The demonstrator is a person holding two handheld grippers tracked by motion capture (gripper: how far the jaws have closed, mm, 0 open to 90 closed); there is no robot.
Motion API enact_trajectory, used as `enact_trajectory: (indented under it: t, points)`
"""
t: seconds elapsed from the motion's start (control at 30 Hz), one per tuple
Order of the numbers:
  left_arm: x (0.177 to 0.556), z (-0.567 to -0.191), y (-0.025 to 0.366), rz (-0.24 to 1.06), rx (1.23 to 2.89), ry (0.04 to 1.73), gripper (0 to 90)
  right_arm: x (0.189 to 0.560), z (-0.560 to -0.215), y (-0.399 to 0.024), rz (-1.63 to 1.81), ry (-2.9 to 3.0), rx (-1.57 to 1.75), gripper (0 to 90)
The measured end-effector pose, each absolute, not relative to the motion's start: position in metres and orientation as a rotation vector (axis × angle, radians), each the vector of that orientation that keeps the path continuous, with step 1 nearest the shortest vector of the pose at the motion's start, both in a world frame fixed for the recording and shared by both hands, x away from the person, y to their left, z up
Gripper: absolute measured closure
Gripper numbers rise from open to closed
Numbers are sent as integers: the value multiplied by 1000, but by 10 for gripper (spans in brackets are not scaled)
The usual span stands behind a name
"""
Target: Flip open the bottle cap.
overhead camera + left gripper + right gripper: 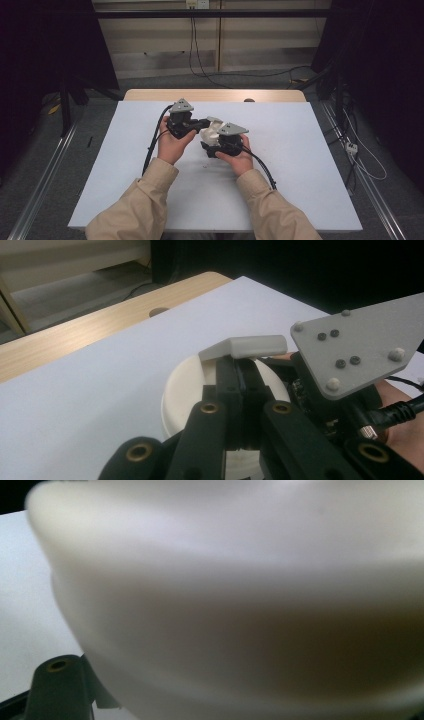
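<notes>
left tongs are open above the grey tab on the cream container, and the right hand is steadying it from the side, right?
Not open: the left gripper view shows the left tongs shut on the grey tab of the cream container. The right hand is at its side.

In the right gripper view, the cream container (pixel 240 605) sits so close that it is blurred and cut off by three edges; the right gripper's jaw tips are hidden behind it. In the high view, both grippers cover most of the container (pixel 210 133); its shape cannot be told.
</notes>
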State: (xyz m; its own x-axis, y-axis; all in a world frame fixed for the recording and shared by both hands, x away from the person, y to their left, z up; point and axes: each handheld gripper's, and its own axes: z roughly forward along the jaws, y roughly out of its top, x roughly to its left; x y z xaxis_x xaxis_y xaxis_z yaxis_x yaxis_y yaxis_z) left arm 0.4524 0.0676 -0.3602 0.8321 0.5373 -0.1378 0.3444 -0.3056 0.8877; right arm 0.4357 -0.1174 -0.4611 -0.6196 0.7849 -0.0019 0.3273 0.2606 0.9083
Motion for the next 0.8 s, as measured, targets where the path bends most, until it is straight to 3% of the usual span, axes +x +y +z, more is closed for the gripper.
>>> enact_trajectory:
  t: [0.8]
  points:
    - [458, -357, 62, 232, 1917, 662, 900, 436, -461, -117, 1327, 2079, 1009, 188]
